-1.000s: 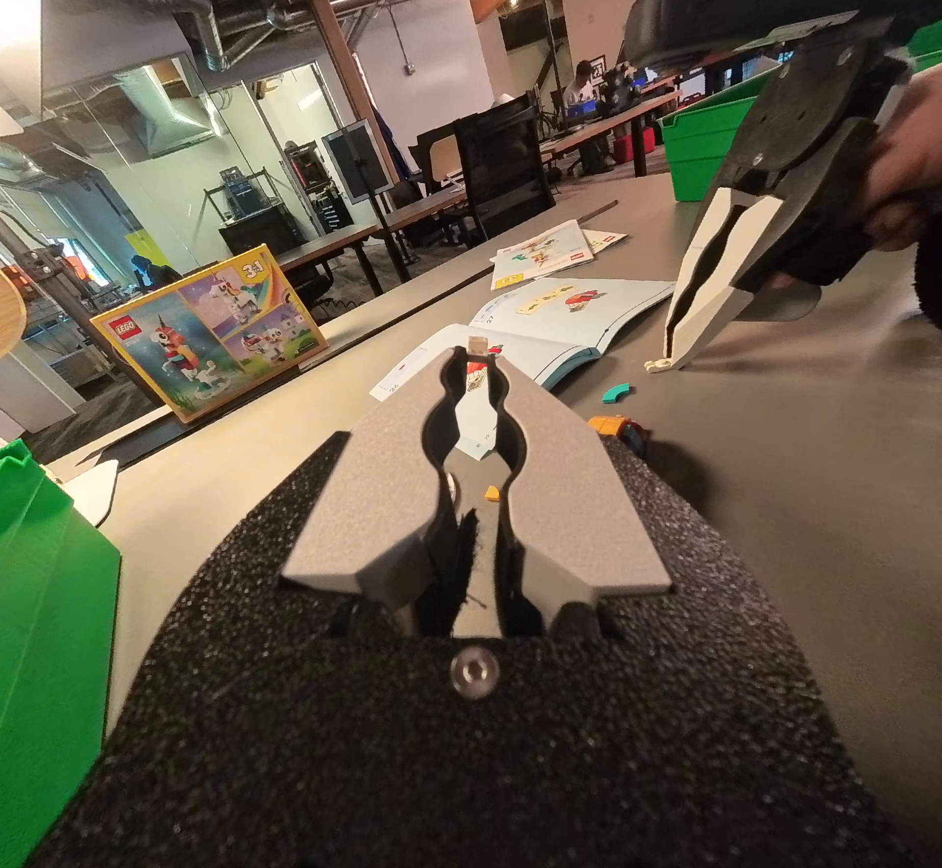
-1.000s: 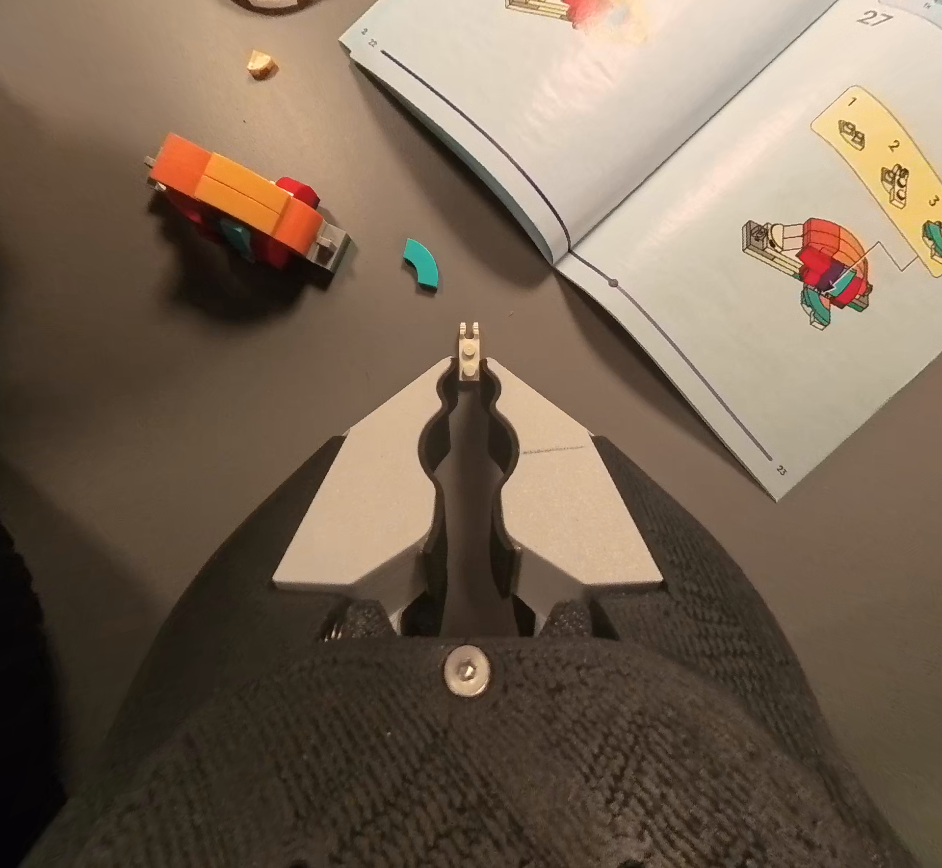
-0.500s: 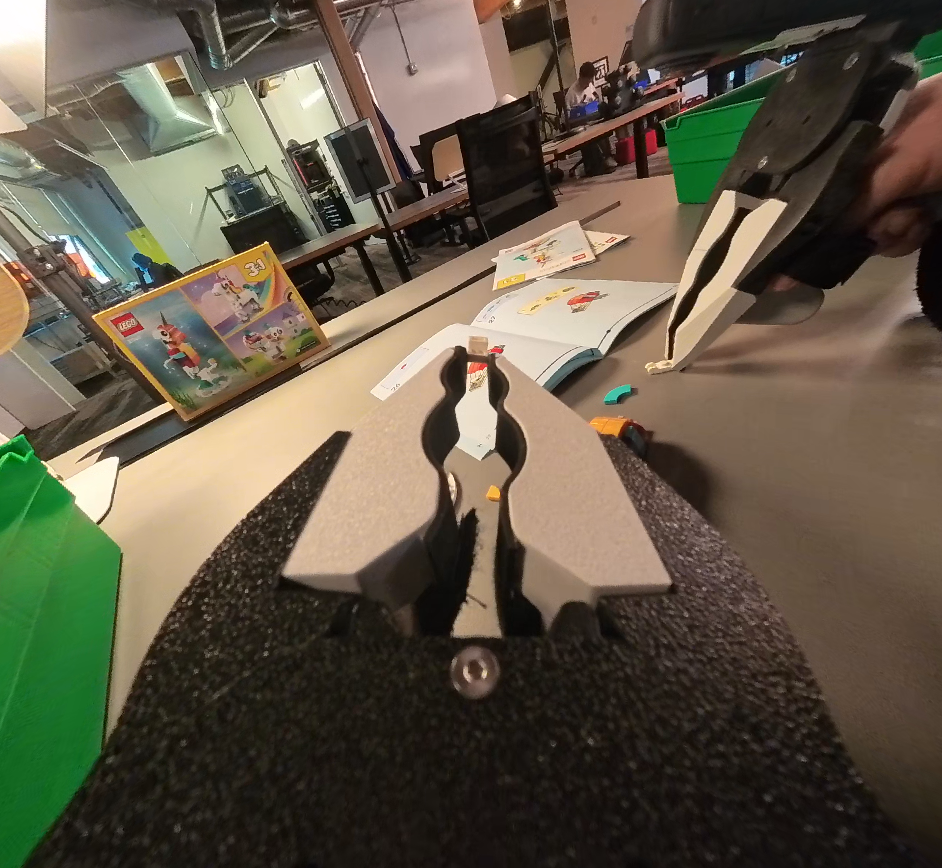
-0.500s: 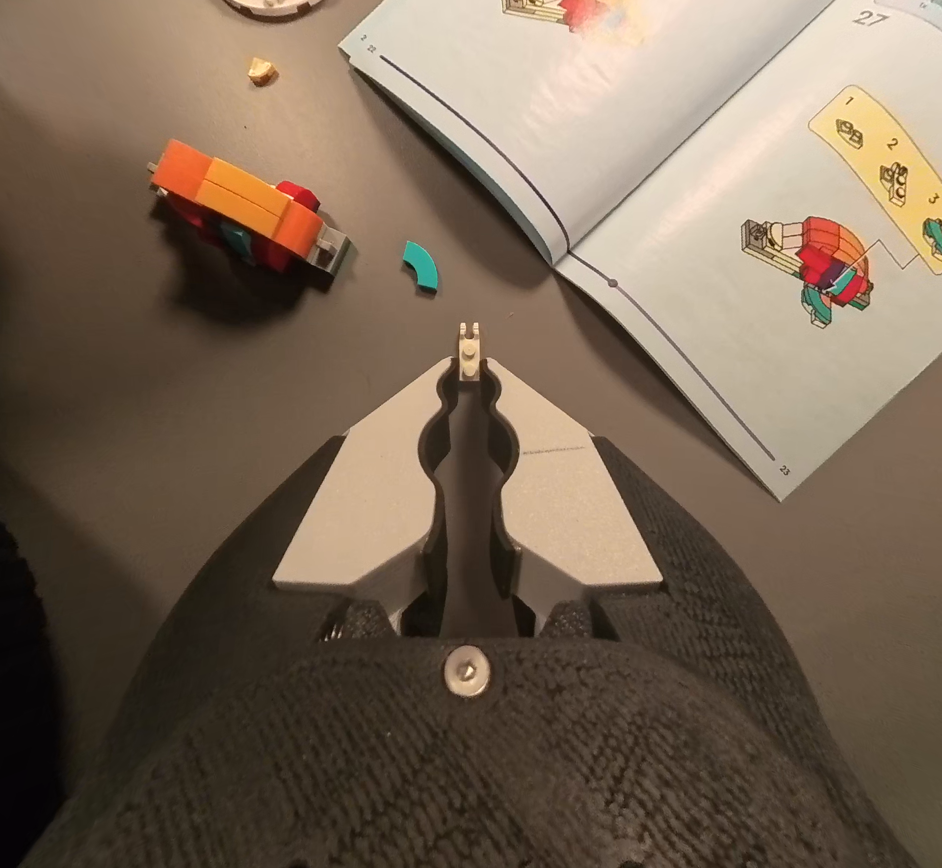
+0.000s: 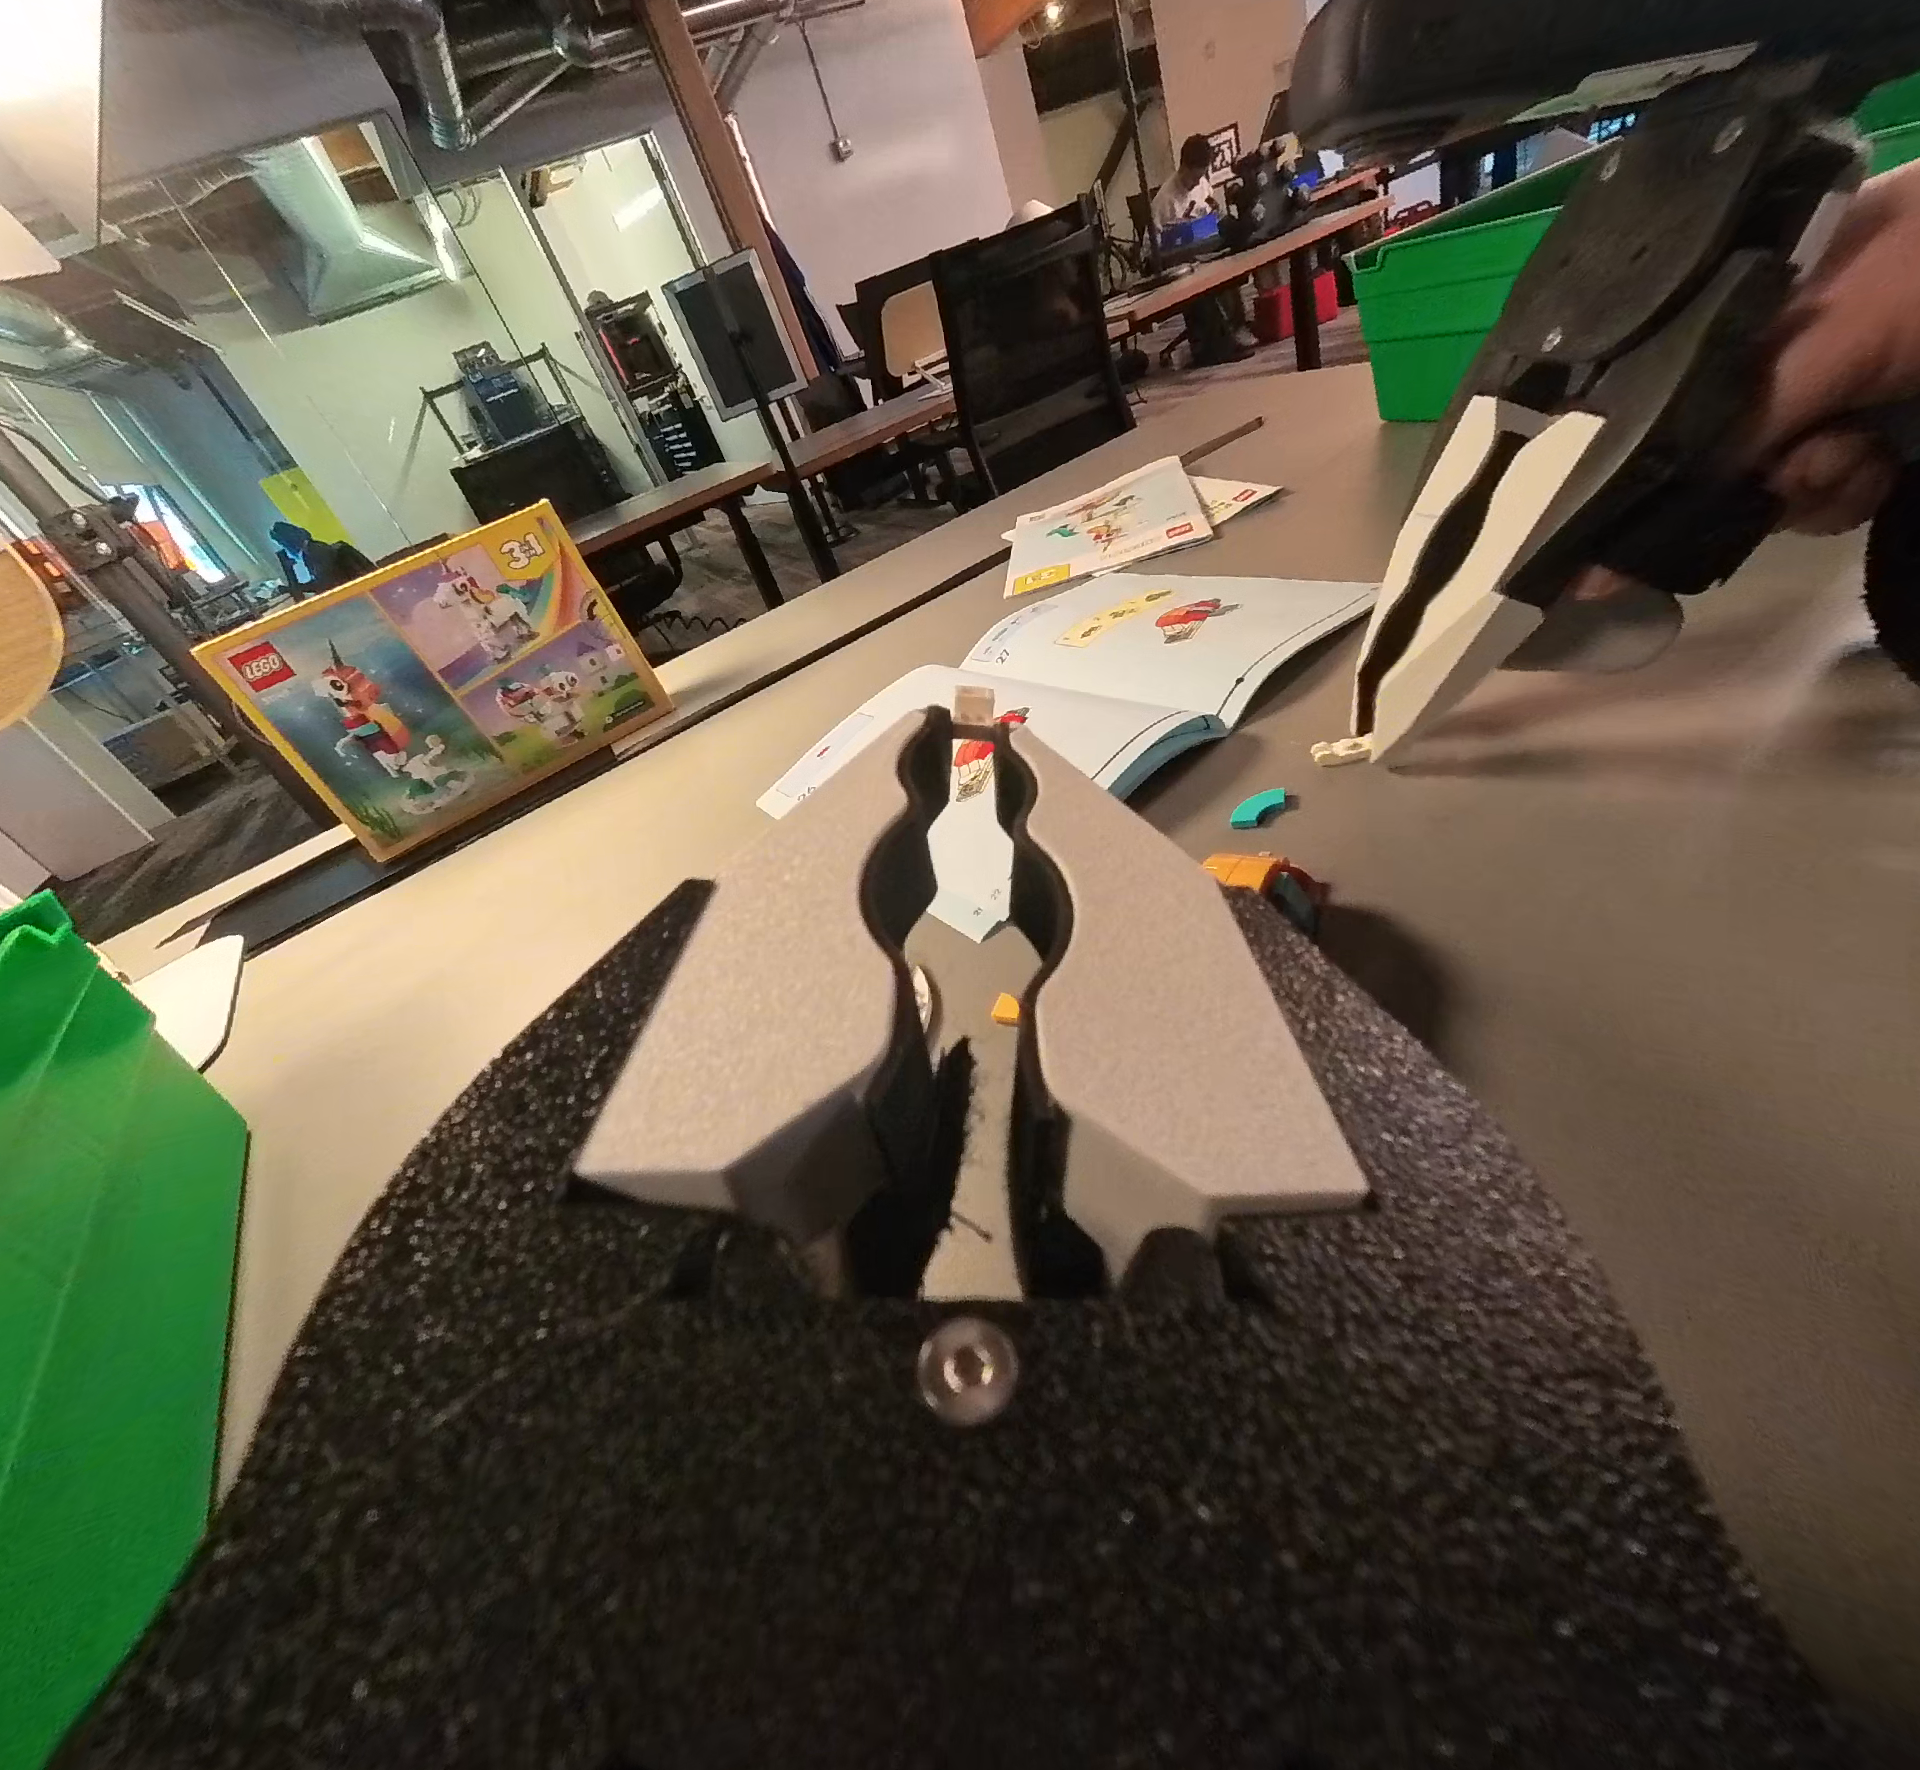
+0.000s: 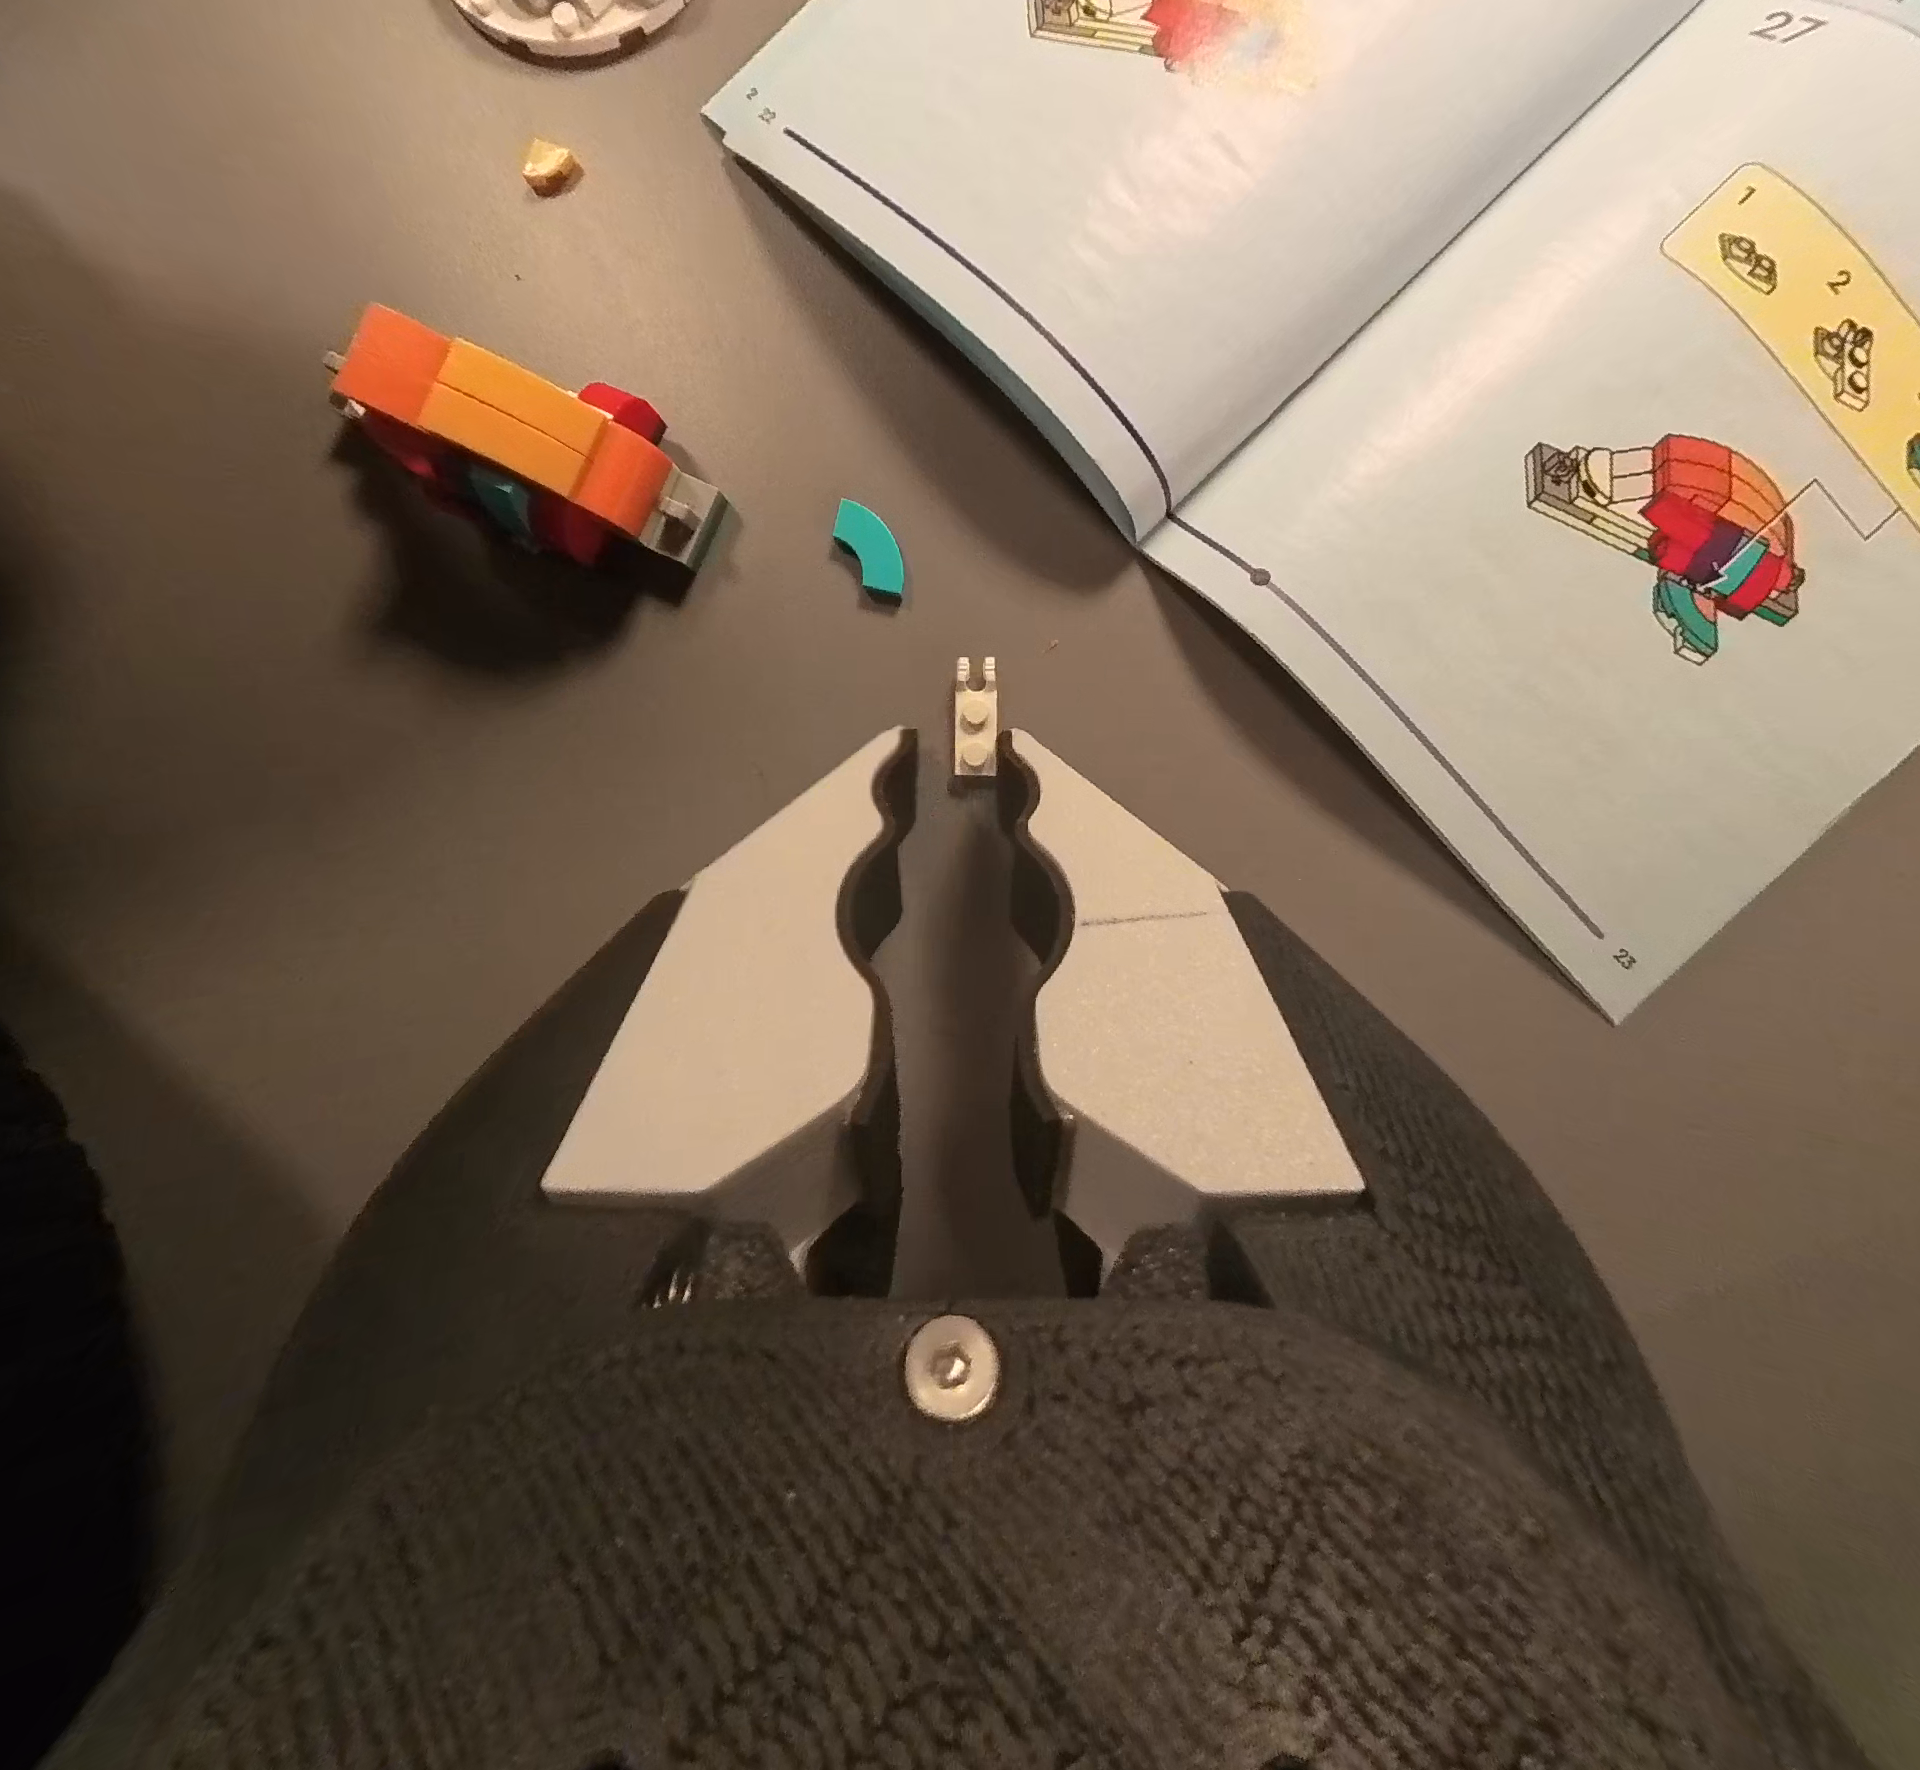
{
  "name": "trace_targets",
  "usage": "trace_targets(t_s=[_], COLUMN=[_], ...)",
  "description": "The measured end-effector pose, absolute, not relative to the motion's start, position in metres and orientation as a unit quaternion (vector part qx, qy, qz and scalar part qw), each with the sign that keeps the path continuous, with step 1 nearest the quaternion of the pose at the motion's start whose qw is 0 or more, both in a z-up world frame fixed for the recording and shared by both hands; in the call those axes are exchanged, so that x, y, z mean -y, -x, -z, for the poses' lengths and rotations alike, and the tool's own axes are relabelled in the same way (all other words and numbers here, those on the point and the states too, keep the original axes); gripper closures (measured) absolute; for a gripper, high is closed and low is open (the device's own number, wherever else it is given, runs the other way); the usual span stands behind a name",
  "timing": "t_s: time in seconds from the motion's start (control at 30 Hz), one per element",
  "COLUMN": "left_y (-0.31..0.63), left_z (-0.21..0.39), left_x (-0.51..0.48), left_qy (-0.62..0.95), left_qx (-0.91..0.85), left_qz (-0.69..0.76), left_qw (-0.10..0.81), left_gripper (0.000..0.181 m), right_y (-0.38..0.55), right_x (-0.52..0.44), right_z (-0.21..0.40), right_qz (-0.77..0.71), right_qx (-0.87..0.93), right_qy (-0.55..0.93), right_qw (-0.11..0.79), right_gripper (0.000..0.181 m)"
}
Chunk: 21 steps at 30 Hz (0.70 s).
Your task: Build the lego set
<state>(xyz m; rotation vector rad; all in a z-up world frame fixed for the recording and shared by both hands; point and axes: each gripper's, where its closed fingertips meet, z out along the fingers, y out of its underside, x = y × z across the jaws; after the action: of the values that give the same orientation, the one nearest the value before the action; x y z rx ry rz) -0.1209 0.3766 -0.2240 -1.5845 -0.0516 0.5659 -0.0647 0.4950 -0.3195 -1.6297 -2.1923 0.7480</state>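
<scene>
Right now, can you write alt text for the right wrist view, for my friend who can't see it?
The right gripper, jaws open, points down at a small white clip plate lying between its tips on the dark grey table. Beyond lie a teal curved tile, an orange and red brick build and an open instruction booklet.

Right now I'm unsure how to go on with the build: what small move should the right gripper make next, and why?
Probably close the right gripper on the small white clip plate. Its jaws stand open, the plate lies on the table between the tips, touching only the right finger, so it isn't held, while the left gripper already pinches a small pale piece.
</scene>
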Motion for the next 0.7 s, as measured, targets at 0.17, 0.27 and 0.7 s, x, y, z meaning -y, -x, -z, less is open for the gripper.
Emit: trace_targets(t_s=[0.17,0.27,0.7], left_y=[0.121,0.119,0.095], left_z=[0.224,0.224,0.198], left_x=[-0.376,-0.376,-0.369], left_qy=[0.702,0.703,0.657], left_qx=[0.024,0.022,0.007], left_qz=[-0.249,-0.239,-0.092], left_qw=[0.667,0.670,0.748], left_gripper=[0.176,0.176,0.176], right_y=[0.063,0.064,0.091], right_x=[-0.499,-0.502,-0.531], right_z=[0.319,0.315,0.264], right_qz=[-0.250,-0.257,-0.332], right_qx=[0.763,0.754,0.675], right_qy=[0.573,0.579,0.551], right_qw=[0.161,0.172,0.361], right_gripper=[0.157,0.151,0.153])
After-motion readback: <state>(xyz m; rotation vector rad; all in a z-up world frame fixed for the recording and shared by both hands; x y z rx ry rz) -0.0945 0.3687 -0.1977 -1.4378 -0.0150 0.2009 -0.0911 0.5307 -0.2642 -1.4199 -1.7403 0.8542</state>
